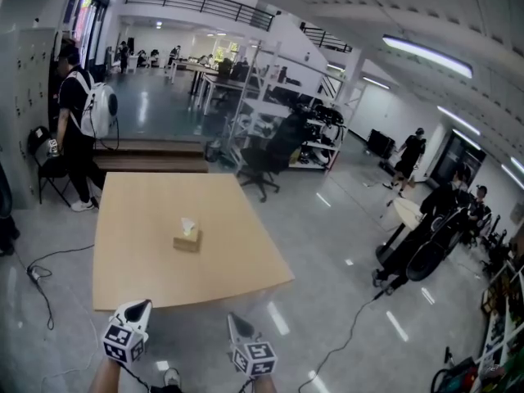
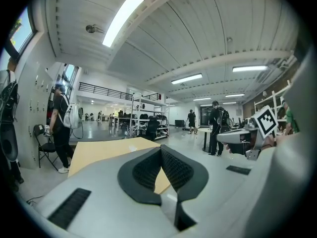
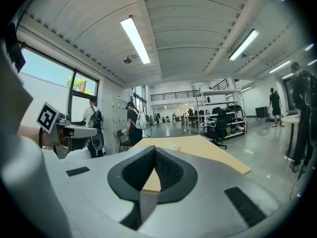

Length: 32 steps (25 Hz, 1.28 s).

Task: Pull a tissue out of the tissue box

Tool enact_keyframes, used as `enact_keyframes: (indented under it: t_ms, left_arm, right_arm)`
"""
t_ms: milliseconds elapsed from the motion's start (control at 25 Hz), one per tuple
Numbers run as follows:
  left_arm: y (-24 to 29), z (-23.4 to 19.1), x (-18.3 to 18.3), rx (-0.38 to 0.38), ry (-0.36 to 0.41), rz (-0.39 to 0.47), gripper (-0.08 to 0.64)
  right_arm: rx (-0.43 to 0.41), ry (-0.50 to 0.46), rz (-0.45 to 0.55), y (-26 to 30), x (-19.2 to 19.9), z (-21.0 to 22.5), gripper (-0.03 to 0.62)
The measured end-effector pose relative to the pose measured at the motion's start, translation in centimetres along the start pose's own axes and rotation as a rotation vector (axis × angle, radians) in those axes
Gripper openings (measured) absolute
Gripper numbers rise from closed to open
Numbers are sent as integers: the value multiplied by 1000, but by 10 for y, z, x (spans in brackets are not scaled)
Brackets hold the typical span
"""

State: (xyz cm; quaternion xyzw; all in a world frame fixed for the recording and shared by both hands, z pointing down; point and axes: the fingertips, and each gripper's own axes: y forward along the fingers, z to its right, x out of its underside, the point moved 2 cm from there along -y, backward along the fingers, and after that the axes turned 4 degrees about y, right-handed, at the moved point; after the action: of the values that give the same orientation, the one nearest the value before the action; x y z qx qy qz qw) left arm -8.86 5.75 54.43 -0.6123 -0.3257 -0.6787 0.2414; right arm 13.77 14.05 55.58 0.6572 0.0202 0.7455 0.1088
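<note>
Left gripper (image 1: 143, 304) and right gripper (image 1: 231, 318) both have their jaws pressed together at the tips, with nothing between them. We hold them side by side over the floor, short of the near edge of the table (image 1: 131, 289). The tissue box (image 1: 187, 241) sits near the middle of the tabletop, well apart from both grippers, straight ahead and roughly between them. We judge the left gripper marginally nearer. The box's long axis runs across our line of approach. The tissue (image 1: 188, 226) stands upright from the top, so we open one gripper and reach forward over the box
</note>
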Motion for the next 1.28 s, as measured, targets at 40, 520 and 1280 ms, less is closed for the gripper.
enact_keyframes:
  t_ms: [40, 520, 1280]
  left_arm:
    - [7, -7, -1, 3, 0, -1, 6]
    - [87, -98, -16, 15, -8, 3, 6]
    - [148, -162, -12, 13, -32, 3, 6]
  right_arm:
    - [1, 0, 0, 9, -4, 1, 9]
    - [18, 12, 2, 117, -36, 14, 9]
    - [-9, 32, -30, 207, -45, 25, 9]
